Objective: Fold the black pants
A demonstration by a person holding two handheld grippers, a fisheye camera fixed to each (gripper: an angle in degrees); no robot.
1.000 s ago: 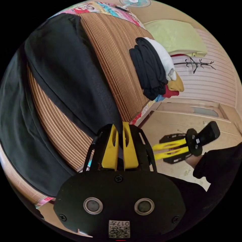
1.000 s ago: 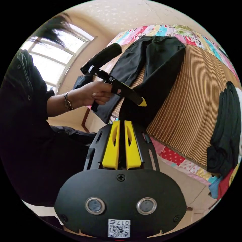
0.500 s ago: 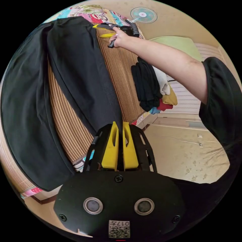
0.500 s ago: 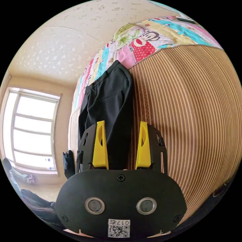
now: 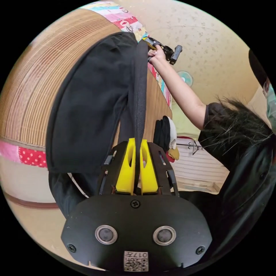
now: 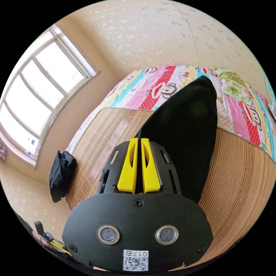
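Both clamped on black pants (image 5: 95, 103): left gripper (image 5: 137, 161) mid-frame, right gripper (image 6: 137, 164) at far end; long axis runs between.

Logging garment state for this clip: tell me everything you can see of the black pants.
The black pants are plain, matte, woven-looking cloth, lying lengthwise on the striped mat, with one end hanging over the bed's edge. One leg is lifted into a taut band. The left gripper is shut on its near end; the right gripper is shut on the far end, by the patterned sheet.
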